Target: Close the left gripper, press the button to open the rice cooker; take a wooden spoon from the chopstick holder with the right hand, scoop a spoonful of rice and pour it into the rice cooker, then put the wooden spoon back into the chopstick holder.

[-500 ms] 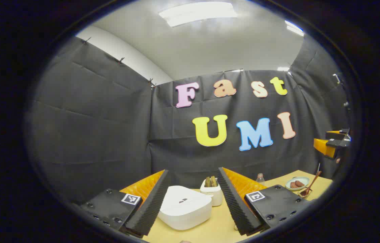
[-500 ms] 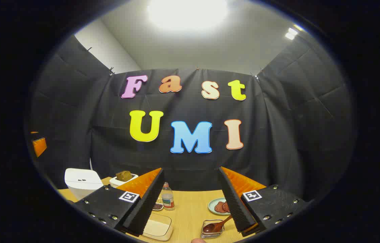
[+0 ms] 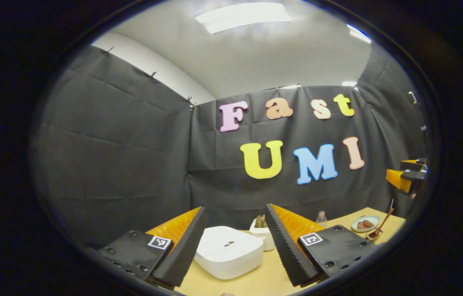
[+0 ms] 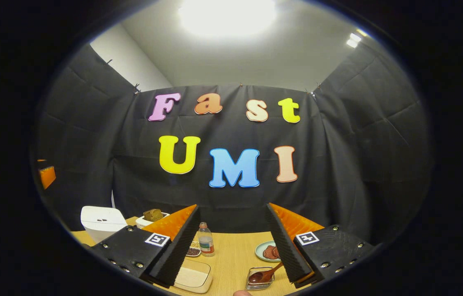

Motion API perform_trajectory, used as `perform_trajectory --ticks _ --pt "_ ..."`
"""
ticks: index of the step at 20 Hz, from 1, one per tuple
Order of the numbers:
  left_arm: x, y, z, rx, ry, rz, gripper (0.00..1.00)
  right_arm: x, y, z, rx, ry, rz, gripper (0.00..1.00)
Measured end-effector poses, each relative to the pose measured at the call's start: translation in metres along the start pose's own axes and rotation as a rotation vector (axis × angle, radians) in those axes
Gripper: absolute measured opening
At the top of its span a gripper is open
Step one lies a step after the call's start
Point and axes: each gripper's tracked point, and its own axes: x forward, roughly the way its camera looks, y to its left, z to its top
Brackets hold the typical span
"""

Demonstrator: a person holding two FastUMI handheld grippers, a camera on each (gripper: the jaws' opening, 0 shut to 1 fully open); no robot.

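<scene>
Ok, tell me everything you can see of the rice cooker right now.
The rice cooker is a white, glossy, rounded-square box, plastic by the look, with its lid down and a small dark mark on top. It sits upright on the wooden table, ahead between the open left gripper fingers, untouched. A white toaster stands just behind it.

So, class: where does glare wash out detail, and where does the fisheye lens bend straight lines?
Right gripper view: ceiling light blown out to white. Left gripper view: ceiling panel bright, edges readable. Both views: wall seams curve towards the rim; rice cooker and bottle stay sharp.
</scene>
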Motion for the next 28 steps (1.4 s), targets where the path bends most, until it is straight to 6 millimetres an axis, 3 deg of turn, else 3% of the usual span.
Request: perform_trajectory --ticks 10,11,12,14,16,18,19,20,22,24,25,26,28 --pt "-0.003 -0.006 -0.004 -0.003 0.007 0.003 0.98 -0.006 -0.009 -0.008 -0.018 0.010 -0.010 0.96" --pt "-0.002 -0.006 -0.008 -0.009 0.015 0.004 0.91 -0.008 -0.011 -0.009 -0.021 0.010 -0.016 0.96" --pt "-0.001 -0.007 -0.011 -0.017 0.022 0.005 0.98 -0.009 -0.012 -0.009 -0.022 0.008 -0.020 0.96" --pt "0.000 -0.009 -0.015 -0.030 0.032 -0.003 0.97 -0.010 -0.013 -0.013 -0.023 0.007 -0.027 0.96" --pt "0.003 -0.007 -0.017 -0.014 0.036 -0.002 0.92 -0.013 -0.015 -0.016 -0.023 0.010 -0.038 0.96" --pt "0.006 -0.003 -0.014 0.010 0.029 0.000 0.80 -0.017 -0.017 -0.018 -0.022 0.017 -0.048 0.96" --pt "0.006 -0.004 -0.012 0.009 0.025 -0.009 0.70 -0.018 -0.018 -0.018 -0.020 0.022 -0.051 0.96" --pt "0.005 -0.005 -0.011 0.002 0.024 -0.017 0.71 -0.020 -0.019 -0.019 -0.018 0.025 -0.055 0.96" --pt "0.005 -0.006 -0.011 -0.021 0.022 -0.037 0.43 -0.022 -0.020 -0.019 -0.014 0.026 -0.064 0.96" --pt "0.010 -0.006 -0.015 -0.035 0.037 -0.061 0.37 -0.024 -0.021 -0.018 -0.014 0.026 -0.075 0.96" --pt "0.018 0.013 -0.017 -0.031 0.030 -0.009 0.25 -0.025 -0.022 -0.017 -0.019 0.023 -0.081 0.96" --pt "0.014 0.022 -0.015 -0.037 0.021 0.013 0.14 -0.027 -0.022 -0.017 -0.030 0.020 -0.085 0.96" --pt "0.019 0.008 -0.019 -0.051 0.025 -0.035 0.08 -0.030 -0.023 -0.017 -0.054 0.015 -0.100 0.96"
